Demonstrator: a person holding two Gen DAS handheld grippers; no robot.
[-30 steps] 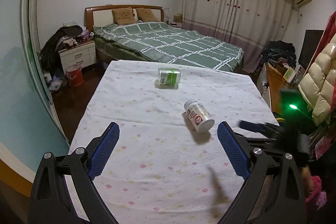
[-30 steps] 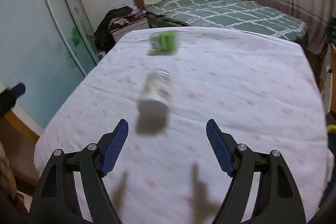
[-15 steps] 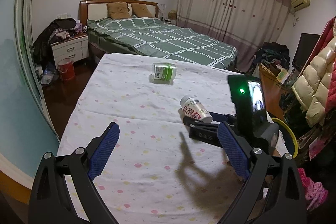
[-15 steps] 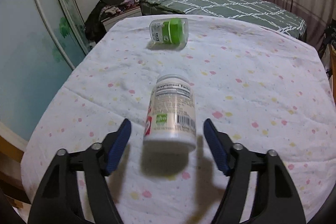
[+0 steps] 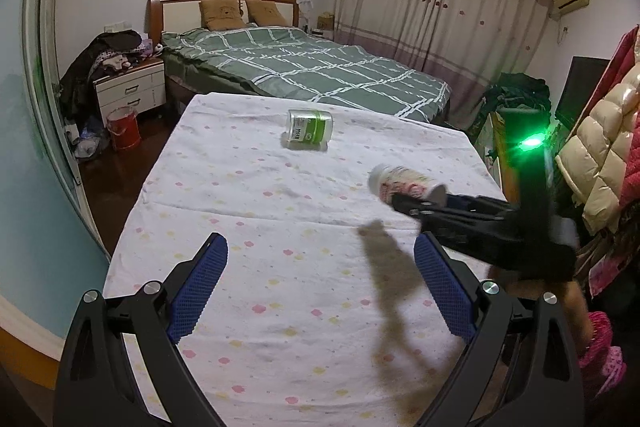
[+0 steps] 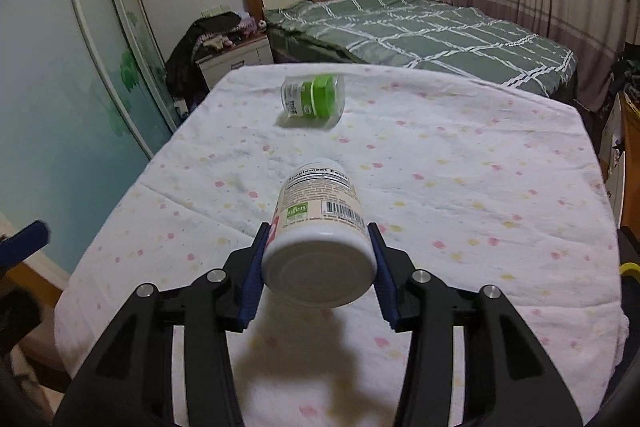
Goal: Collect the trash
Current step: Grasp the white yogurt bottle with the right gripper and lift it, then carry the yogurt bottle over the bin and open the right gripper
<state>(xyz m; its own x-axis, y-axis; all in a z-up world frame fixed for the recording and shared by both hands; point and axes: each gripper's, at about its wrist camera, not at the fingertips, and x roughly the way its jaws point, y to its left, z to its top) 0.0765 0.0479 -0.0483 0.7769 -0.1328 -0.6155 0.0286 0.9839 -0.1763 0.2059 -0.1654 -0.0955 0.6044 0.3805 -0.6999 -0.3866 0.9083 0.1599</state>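
My right gripper [image 6: 318, 259] is shut on a white supplement bottle [image 6: 320, 231] and holds it lifted above the flowered tablecloth [image 6: 460, 195]. The bottle also shows in the left wrist view [image 5: 404, 183], gripped by the right gripper [image 5: 420, 201] at the table's right side. A clear jar with a green lid [image 6: 314, 101] lies on its side at the far part of the table; it also shows in the left wrist view [image 5: 310, 129]. My left gripper [image 5: 320, 287] is open and empty above the near part of the table.
A bed with a green checked cover [image 5: 304, 67] stands beyond the table. A white nightstand [image 5: 130, 91] with piled clothes and a red bin [image 5: 124, 127] are at the far left. Coats [image 5: 608, 147] hang at the right. A glass sliding door [image 6: 60, 87] runs along the left.
My right gripper moved in around the white bottle, shut on it and lifted it off the cloth. My left gripper stayed open over the near table.
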